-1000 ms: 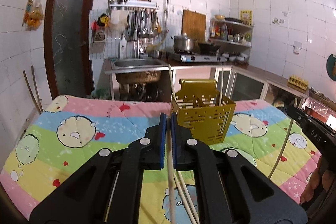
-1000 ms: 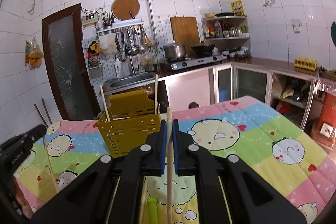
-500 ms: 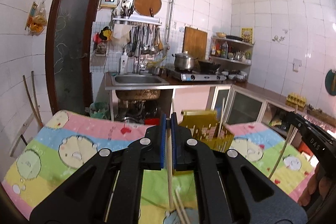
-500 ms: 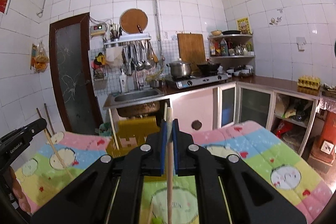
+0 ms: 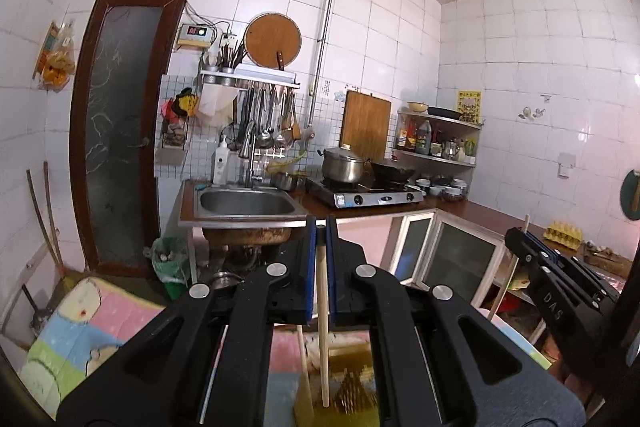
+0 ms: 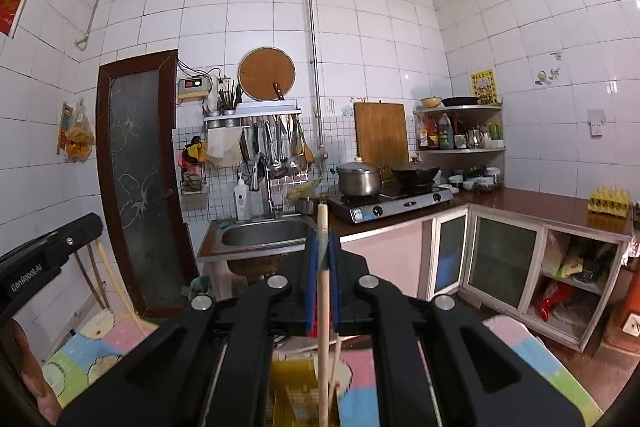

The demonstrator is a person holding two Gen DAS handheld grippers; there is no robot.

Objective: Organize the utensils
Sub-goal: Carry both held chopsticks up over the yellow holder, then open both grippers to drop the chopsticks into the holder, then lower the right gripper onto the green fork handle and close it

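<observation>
Here, both fingers pairs clamped on chopsticks, left gripper [image 5: 319, 279] on chopstick [image 5: 322, 323], right gripper [image 6: 322, 283] on wooden stick [image 6: 323, 307], egg tray [image 6: 607, 200] clearer rightward.

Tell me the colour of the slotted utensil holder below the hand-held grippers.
Yellow; the utensil holder shows best in the right wrist view.

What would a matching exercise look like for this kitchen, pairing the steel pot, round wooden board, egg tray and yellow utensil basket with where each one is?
Things:
1. steel pot
2. round wooden board
3. egg tray
4. yellow utensil basket

Places:
A. on the brown counter at the far right
B. low in view, below the jaws, on the colourful mat
C. on the gas stove
D. up on the tiled wall, above the hanging ladles

Pairs: 1-C, 2-D, 3-A, 4-B
</observation>
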